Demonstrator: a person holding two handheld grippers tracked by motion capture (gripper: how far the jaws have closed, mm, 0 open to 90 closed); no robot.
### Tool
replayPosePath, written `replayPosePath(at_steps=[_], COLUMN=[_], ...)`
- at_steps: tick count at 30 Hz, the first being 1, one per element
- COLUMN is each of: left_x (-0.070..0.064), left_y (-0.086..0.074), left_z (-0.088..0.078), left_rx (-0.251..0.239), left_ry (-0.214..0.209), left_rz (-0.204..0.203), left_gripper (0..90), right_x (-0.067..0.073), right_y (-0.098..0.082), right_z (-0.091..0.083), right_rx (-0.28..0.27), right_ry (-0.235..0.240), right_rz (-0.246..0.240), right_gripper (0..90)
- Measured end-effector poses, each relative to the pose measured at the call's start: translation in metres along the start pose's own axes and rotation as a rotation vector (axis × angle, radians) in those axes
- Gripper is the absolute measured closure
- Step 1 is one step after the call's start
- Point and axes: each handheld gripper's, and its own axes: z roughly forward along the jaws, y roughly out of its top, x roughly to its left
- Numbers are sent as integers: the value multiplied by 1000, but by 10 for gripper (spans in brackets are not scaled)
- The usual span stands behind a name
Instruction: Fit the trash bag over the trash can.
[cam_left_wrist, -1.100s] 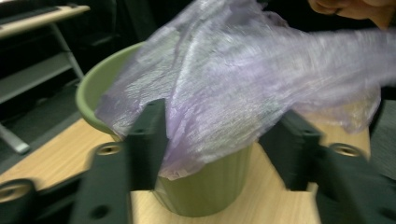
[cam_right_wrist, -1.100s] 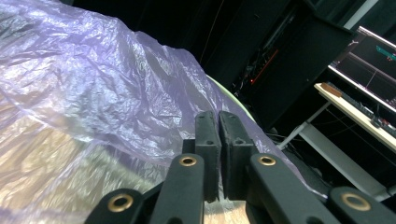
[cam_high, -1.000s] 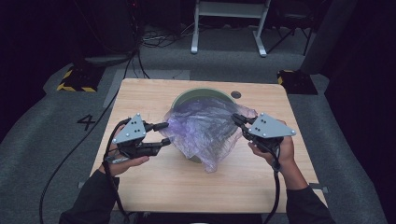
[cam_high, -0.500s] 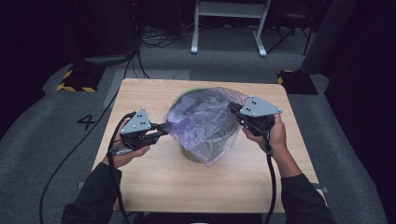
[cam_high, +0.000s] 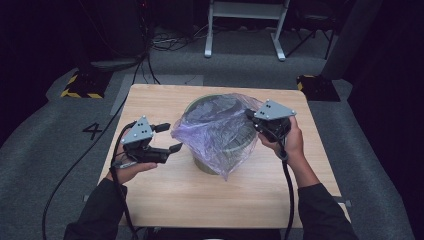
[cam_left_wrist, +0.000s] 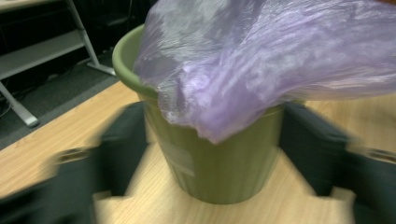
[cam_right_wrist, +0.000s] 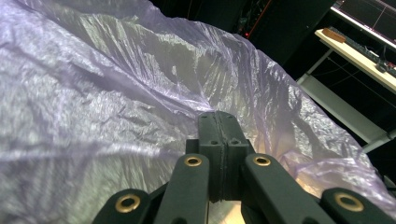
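**A:** Grippers first. Right gripper (cam_high: 249, 116) is clamped tight, jaws pressed together with a pinch of the bag (cam_high: 220, 131) film between them, at the bin's (cam_high: 222, 157) right rim. Left gripper (cam_high: 171, 137) has just been opening: jaws now stand wide with nothing between them, just beside the bag's left edge but clear of it. In the left gripper view the bin sits framed between the two blurred jaws, untouched.

**B:** So which step is this? Looks like lining the bin.

**A:** My read too. The bag is draped over the mouth, the far rim is bare, and a loose flap hangs down the near side. Bin stands upright mid-worktop (cam_high: 150, 197).

**B:** Next move?

**A:** I'd guess the left one needs a fresh pinch on the slack left hem, then stretch it out and down over the rim while the right holds its side. It's thin, crinkly, see-through purple film, so it'll slip and bunch easily. Go for a fold, not a flat patch.

**B:** And the bin?

**A:** Olive green plastic, round, tapered toward the base, faint ribs, rolled lip. Light enough to tip if pulled sideways.
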Motion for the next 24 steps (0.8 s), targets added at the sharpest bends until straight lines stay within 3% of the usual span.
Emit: replayPosePath(at_steps=[6, 9, 13, 16, 20, 22, 24], left_x=[-21, -33, -47, -57, -61, -60, -56], left_y=[6, 20, 44, 60, 75, 79, 80], left_z=[-21, -24, -17, -2, 20, 30, 40], left_rx=[-40, -51, -64, -27, 49, 98, 131], left_ry=[-31, -47, -115, -109, -93, -37, -17], left_rz=[22, 39, 58, 98, 116, 126, 116], left_gripper=[157, 156, 156, 155, 160, 174, 267], right_x=[2, 5, 10, 14, 19, 21, 22], right_y=[2, 4, 9, 11, 14, 14, 14], right_z=[-3, -3, -3, -3, -5, -8, -12], right_rx=[-6, -8, -14, -20, -30, -38, -50], right_ry=[-3, -2, 0, 7, 9, 12, 15], right_rz=[2, -10, -16, -23, -36, -36, -37], right_gripper=[900, 900, 900, 896, 875, 861, 834])
